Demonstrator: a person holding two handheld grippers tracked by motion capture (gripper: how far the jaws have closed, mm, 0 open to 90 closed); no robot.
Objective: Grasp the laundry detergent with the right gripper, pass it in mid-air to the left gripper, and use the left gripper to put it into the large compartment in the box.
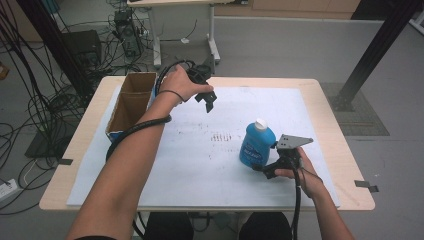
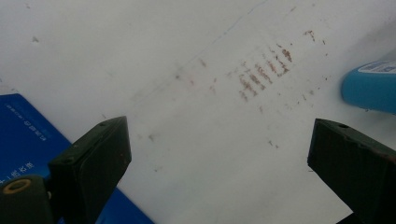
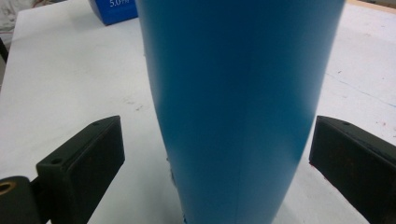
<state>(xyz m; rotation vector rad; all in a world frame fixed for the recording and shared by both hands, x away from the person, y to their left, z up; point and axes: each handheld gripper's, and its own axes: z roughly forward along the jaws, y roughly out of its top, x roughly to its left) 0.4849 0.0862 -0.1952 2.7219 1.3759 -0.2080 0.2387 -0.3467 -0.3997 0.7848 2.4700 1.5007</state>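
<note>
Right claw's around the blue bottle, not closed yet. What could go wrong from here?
1. The right claw stands open low around the upright blue plastic bottle with white cap; an uneven close there could tip it.
2. The smooth, tapering bottle wall might slip between the pads.
3. The left claw hangs open, too far off to steady the bottle.

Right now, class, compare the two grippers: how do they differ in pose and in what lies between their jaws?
The left gripper is held up above the mat near the box, pointing down; the right gripper sits low by the table, pointing sideways at the bottle. The left gripper's jaws have only bare mat between them; the right gripper's jaws flank the bottle without touching it. Both are open.
</note>
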